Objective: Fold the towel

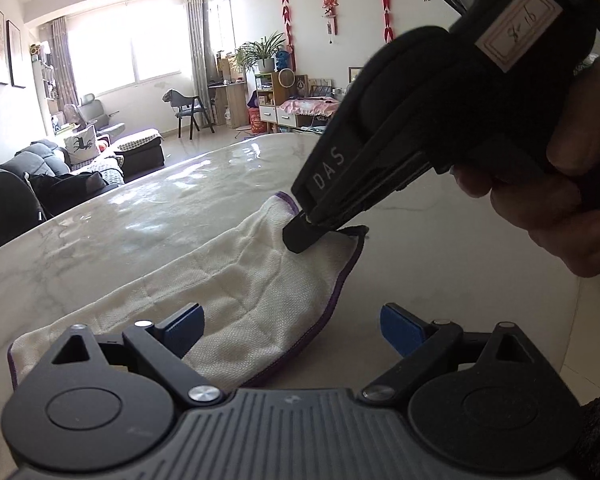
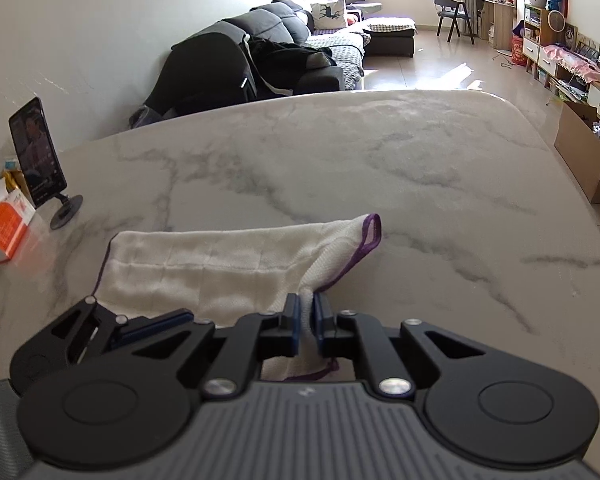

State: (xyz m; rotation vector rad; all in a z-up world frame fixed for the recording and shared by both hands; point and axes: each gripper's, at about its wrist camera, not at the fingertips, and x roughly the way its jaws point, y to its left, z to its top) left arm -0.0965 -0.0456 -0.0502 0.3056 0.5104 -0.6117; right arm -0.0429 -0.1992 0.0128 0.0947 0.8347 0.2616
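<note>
Your right hand-held gripper (image 2: 306, 320) has pinched one corner of the white purple-edged cloth towel (image 2: 204, 268) lying on the marble table (image 2: 340, 160); bring the wide-open left hand-held gripper (image 1: 292, 326) onto the near edge next.

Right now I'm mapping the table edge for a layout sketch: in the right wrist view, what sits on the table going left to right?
Orange box → phone on its stand → white towel → right gripper, shut on the towel's near edge → towel's purple hanging loop.
</note>
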